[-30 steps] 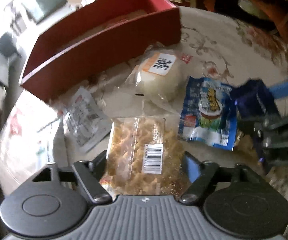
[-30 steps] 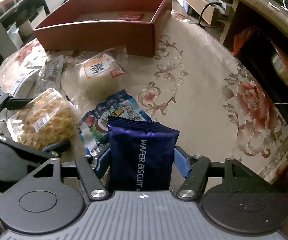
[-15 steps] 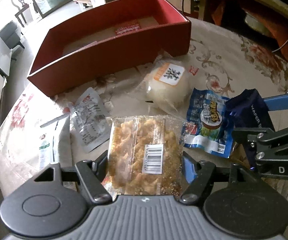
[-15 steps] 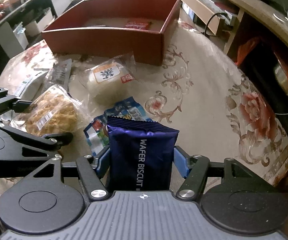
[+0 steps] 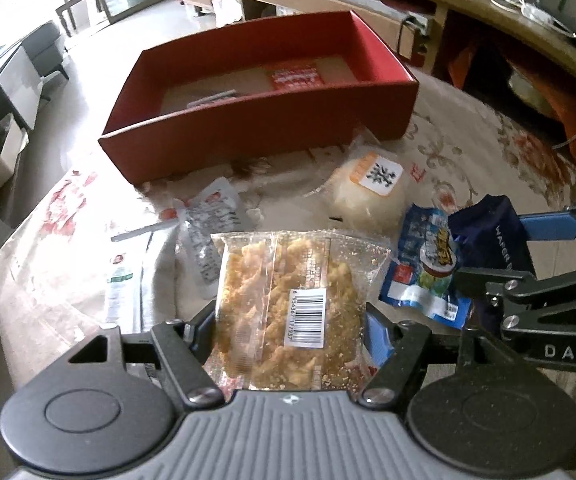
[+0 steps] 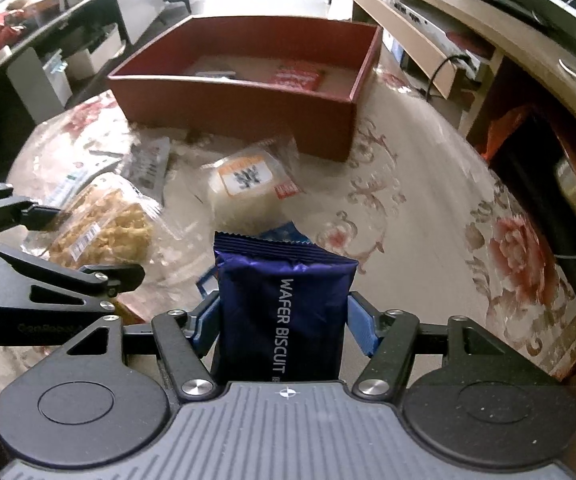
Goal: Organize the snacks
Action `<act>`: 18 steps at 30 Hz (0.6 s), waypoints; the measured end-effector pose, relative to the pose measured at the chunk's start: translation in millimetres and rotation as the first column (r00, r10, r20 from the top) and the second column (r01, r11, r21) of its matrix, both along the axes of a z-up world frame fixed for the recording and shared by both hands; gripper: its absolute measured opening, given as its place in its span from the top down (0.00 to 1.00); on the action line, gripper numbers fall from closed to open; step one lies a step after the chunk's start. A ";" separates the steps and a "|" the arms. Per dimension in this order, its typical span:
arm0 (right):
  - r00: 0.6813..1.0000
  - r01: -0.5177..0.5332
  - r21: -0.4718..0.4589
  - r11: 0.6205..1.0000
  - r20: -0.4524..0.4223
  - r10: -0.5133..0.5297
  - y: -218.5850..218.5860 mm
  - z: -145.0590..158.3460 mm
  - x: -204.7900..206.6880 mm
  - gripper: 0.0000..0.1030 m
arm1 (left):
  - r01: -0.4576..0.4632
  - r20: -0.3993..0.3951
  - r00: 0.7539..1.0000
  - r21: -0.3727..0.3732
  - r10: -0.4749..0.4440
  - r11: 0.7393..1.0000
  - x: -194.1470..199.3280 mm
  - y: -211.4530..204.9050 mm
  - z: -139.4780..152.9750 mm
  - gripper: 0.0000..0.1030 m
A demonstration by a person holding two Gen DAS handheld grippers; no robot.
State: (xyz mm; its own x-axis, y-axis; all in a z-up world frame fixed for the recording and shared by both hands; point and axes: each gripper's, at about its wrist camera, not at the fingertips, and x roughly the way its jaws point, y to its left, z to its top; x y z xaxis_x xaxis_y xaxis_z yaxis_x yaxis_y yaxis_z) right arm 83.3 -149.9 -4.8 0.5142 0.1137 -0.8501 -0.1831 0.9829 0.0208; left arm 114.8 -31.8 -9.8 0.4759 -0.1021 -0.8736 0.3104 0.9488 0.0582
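While my left gripper (image 5: 288,320) clamped the clear bag of fried snack (image 5: 288,300) and my right gripper (image 6: 284,320) pinched the purple wafer biscuit pack (image 6: 284,300), both packs stood lengthwise along the fingers, aimed ahead. I judged the red box (image 5: 248,136) the goal: it lay straight beyond both tools, long side facing me, past the white bun (image 5: 368,192) and blue packet (image 5: 424,272). Neither hand looked clearly nearer to me.
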 end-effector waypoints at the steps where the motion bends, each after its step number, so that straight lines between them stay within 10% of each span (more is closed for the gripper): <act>1: 1.000 -0.005 0.000 1.000 0.005 0.005 2.2 1.6 0.9 0.31 | -0.005 0.004 1.000 -0.005 0.005 1.000 0.3 0.9 1.5 0.28; 18: 0.995 0.005 0.024 1.000 0.095 -0.007 12.1 29.2 17.4 0.31 | -0.077 0.087 0.993 -0.069 0.083 0.995 11.1 14.2 30.4 0.28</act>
